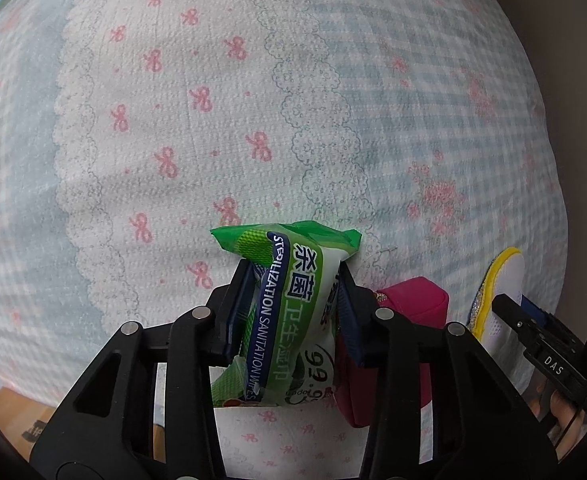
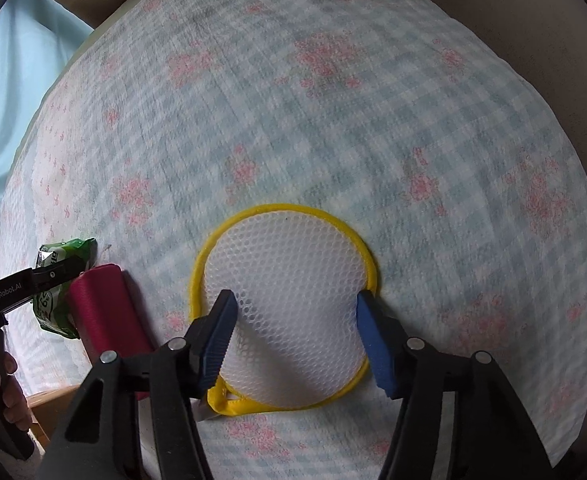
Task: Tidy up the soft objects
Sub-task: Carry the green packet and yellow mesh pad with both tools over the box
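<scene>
My left gripper [image 1: 293, 280] is shut on a green pack of sanitation wipes [image 1: 289, 312], held just over the patterned bedspread [image 1: 213, 120]. A red pouch [image 1: 409, 308] lies right beside the pack. In the right wrist view the pack [image 2: 59, 256] and the red pouch [image 2: 107, 312] show at the left, with the left gripper [image 2: 53, 274] on the pack. My right gripper [image 2: 293, 300] is shut on a round white mesh pad with a yellow rim [image 2: 289, 280], pinching it at its sides; the pad bulges between the fingers. The pad also shows in the left wrist view [image 1: 505, 292].
The bedspread [image 2: 333, 120] covers a mattress whose edge drops off at the right and far side. A light blue curtain [image 2: 17, 92] hangs at the far left. A wooden edge [image 2: 49, 400] and a cardboard box [image 1: 17, 416] sit below the near side.
</scene>
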{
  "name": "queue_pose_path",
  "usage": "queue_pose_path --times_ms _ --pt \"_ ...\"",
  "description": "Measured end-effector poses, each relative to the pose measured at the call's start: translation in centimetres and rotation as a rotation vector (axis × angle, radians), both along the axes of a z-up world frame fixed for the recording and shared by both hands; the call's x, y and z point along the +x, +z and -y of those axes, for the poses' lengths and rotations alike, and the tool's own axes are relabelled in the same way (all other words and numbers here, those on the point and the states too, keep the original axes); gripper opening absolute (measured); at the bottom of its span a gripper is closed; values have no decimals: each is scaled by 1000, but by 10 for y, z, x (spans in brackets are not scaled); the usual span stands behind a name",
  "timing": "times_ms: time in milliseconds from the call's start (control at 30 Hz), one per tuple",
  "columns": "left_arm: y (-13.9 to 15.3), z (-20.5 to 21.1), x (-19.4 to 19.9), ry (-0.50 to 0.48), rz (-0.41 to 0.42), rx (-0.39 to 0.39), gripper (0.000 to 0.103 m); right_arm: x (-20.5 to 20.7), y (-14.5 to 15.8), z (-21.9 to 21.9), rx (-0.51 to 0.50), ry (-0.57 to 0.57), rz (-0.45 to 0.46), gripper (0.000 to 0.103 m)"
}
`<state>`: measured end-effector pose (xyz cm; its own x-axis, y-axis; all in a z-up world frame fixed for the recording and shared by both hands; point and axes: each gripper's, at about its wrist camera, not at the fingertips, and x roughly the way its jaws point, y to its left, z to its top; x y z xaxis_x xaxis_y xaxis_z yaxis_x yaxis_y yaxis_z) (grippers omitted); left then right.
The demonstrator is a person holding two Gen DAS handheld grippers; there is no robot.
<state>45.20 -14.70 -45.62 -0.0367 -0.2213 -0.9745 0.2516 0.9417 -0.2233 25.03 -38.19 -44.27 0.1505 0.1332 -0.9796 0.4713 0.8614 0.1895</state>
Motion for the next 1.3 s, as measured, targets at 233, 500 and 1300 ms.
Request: queue_pose_path --times_ms 233,500,1300 --pt "9 -16 -13 19 10 -1 36 11 5 2 63 6 47 27" --pt "48 -25 -11 34 57 -11 36 10 26 9 76 -17 108 26" --pt "211 -51 -108 156 256 -110 35 -24 185 -25 30 99 354 27"
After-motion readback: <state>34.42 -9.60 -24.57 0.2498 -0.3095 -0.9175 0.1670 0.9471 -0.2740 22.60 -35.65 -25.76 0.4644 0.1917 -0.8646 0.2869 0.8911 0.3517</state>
